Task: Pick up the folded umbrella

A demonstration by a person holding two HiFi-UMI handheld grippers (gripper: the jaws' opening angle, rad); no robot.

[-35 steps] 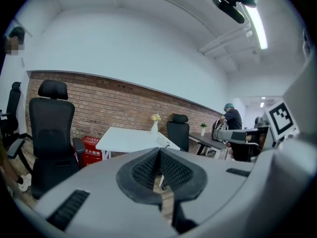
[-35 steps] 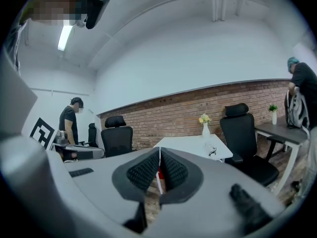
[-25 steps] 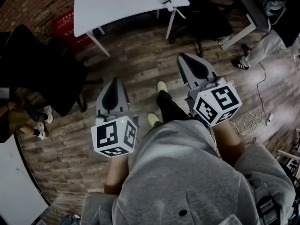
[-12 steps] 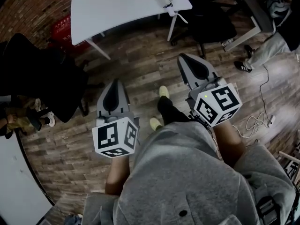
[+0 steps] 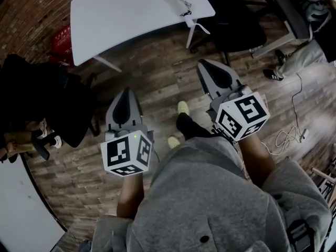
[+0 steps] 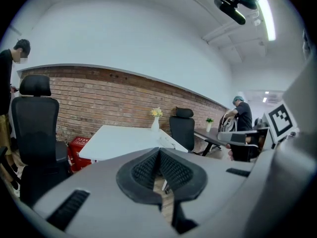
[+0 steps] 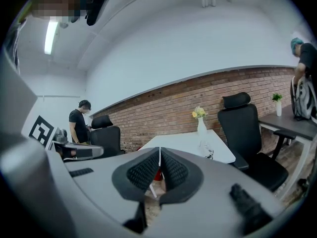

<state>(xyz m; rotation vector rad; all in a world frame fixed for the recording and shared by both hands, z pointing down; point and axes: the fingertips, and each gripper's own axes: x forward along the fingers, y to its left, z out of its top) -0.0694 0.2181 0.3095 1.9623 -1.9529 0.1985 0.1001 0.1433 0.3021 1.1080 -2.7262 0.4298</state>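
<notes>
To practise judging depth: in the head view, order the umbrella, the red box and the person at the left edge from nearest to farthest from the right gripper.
1. The umbrella, on the white table ahead of the right gripper.
2. The red box, beside the table's left end.
3. The person, at the far left edge.
</notes>
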